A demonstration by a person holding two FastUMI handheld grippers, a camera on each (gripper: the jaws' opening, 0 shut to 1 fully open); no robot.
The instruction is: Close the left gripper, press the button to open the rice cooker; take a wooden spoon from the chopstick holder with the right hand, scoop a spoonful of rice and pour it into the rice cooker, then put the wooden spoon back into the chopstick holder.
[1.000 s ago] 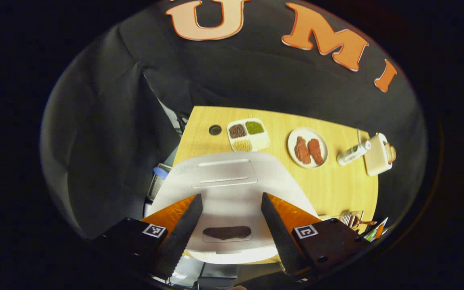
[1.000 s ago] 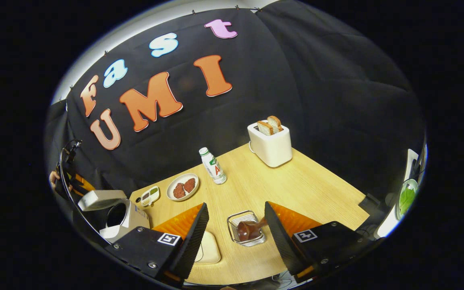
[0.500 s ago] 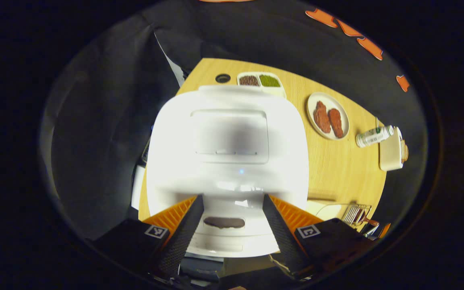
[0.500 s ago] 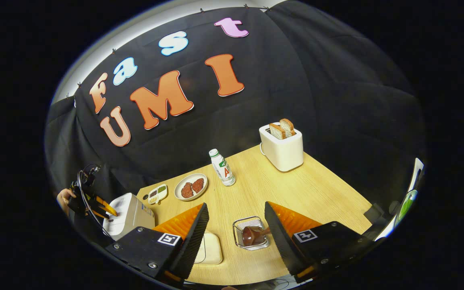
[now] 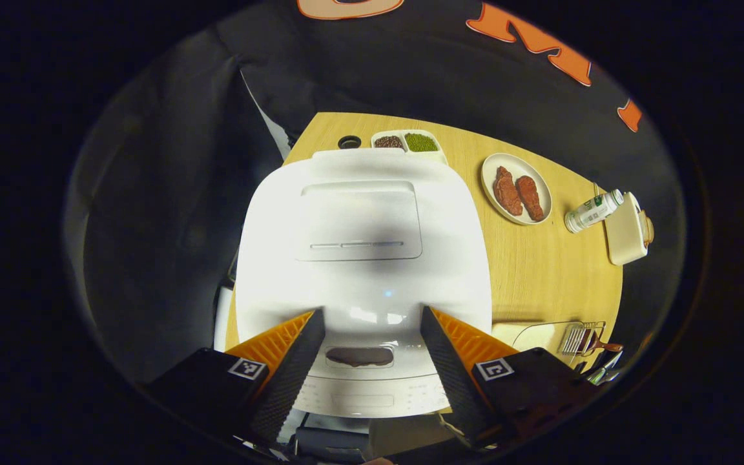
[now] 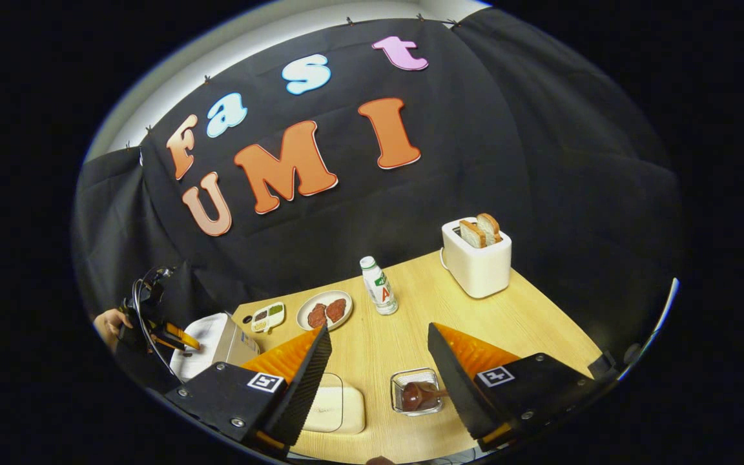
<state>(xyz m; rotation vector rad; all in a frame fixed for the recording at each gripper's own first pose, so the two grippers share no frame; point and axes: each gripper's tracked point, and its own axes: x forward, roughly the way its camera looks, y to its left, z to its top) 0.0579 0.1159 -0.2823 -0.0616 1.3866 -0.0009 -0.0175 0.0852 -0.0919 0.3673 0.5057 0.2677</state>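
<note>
I see both grippers' fingers spread — left gripper (image 5: 367,323) over the shut rice cooker (image 5: 362,245), right gripper (image 6: 378,336) holding nothing.

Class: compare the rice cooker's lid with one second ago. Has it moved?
Yes. The lid stood raised over the pot in the right gripper view then; now it lies down flat on the cooker, beside the unmoved plate.

A light wooden table (image 6: 527,326) was seen carrying a white rice cooker (image 5: 362,258) at one end. Behind it lay a divided tray (image 5: 407,141) of grains, then a plate (image 6: 325,310) with two brown pieces, a small bottle (image 6: 378,294), a toaster (image 6: 477,265), a wire chopstick holder (image 6: 417,391) and a cream container (image 6: 333,409).
</note>
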